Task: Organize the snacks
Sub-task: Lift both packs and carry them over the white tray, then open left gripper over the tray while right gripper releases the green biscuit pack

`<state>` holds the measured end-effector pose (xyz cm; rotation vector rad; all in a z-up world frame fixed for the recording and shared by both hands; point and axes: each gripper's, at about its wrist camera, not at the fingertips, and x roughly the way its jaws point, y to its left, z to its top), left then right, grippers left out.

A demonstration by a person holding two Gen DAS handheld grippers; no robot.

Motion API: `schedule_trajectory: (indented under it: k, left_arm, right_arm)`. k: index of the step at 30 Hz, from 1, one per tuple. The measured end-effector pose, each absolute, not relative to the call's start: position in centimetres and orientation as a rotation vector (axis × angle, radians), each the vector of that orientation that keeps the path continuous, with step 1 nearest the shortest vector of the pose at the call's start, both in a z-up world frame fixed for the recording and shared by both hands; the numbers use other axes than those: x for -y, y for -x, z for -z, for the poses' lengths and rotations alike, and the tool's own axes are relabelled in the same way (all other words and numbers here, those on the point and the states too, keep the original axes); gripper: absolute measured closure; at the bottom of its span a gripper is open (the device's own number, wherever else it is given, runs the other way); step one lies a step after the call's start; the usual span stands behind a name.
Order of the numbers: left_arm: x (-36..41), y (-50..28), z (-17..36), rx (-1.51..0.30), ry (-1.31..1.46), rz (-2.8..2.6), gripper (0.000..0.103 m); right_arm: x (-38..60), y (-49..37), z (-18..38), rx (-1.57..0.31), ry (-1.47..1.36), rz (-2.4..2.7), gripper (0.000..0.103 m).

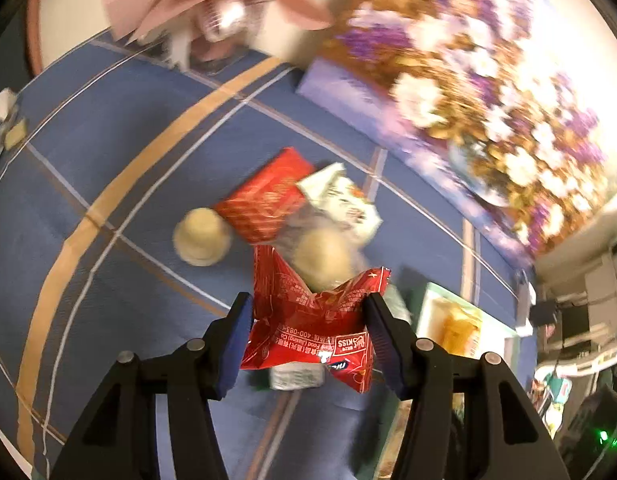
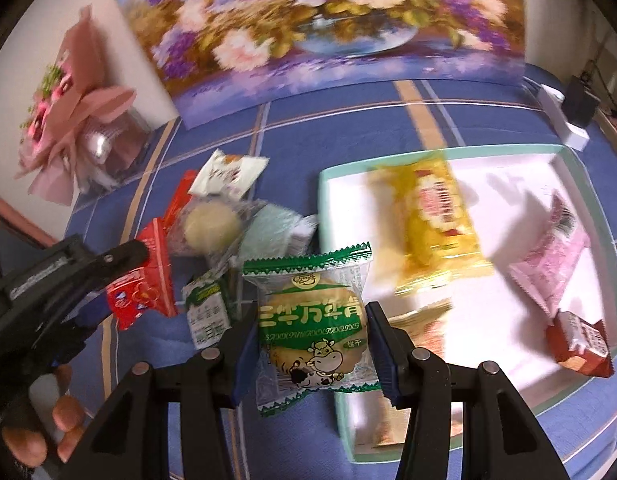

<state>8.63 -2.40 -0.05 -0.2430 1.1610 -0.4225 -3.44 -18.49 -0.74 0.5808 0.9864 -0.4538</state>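
Green biscuit packet [image 2: 312,324] is pinched between the right hand-held gripper [image 2: 308,340], just left of the white tray [image 2: 328,184]: carry it level over the rim. Left hand-held gripper [image 1: 306,320] clamps a red wrapper [image 1: 312,320], crumpled. Only the right view shows the tray's contents.

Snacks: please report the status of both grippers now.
Left gripper shut on red packet. Right gripper shut on green biscuit packet. White tray ahead, partly filled.
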Motion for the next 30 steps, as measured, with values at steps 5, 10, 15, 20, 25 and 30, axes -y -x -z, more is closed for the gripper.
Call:
schedule_trajectory:
  k: [5, 10, 15, 20, 25, 30]
  left_arm:
    - [6.2, -6.5, -1.5, -1.141, 0.2, 0.533, 0.044]
    - [10.7, -3.8, -2.8, -1.138, 0.103, 0.641, 0.044]
    - [14.3, -1.3, -3.0, -1.156, 0.028, 0.732, 0.044]
    - [17.0, 1.1, -2.6, -1.153, -0.059, 0.787, 0.044]
    - [18.8, 2.5, -1.6, -1.16, -0.122, 0.812, 0.044]
    - [19.4, 2.9, -0.5, -1.175, -0.146, 0.807, 0.043]
  right_arm:
    - [22.3, 6.0, 0.5, -0.956, -0.658, 0.537, 0.051]
    - [26.1, 9.4, 0.4, -0.914, -0.744, 0.633, 0.051]
    - [29.1, 13.1, -0.1, -0.865, -0.812, 0.715, 0.05]
    - [30.7, 15.3, -0.2, -0.842, -0.851, 0.758, 0.05]
    - [31.1, 15.9, 0.4, -0.849, -0.876, 0.761, 0.05]
    - [31.6, 16.2, 0.9, -0.86, -0.886, 0.78, 0.05]
